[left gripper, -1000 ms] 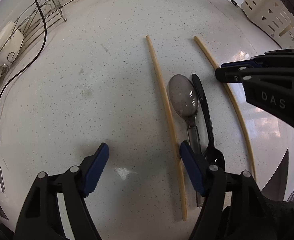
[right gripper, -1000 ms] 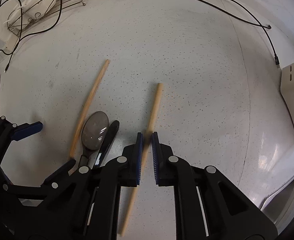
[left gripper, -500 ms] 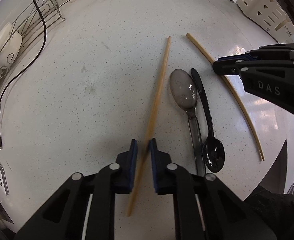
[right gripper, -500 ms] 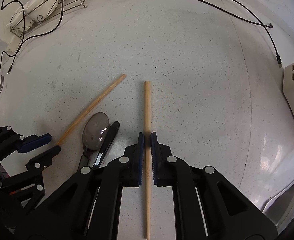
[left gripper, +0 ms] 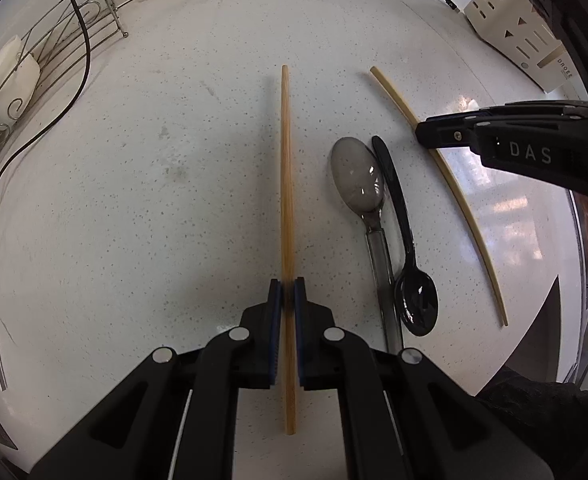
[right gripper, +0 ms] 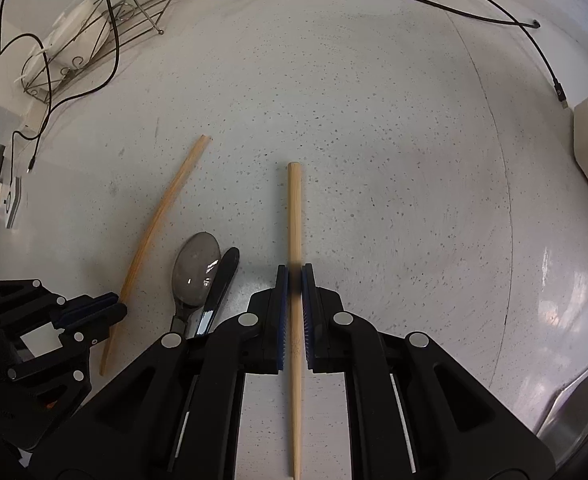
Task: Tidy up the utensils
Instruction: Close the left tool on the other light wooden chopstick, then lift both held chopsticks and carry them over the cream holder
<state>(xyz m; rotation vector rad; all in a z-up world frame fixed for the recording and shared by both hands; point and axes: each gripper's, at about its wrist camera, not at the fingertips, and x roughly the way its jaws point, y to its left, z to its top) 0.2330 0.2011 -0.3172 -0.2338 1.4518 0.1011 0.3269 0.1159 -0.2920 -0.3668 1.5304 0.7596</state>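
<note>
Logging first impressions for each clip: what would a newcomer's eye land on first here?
Most striking: each pair of tongs is shut on a wooden chopstick, the left tongs on one chopstick and the right tongs on the other chopstick. Between the two chopsticks, on the white speckled counter, a grey spoon and a black spoon lie side by side, bowls at opposite ends.
</note>
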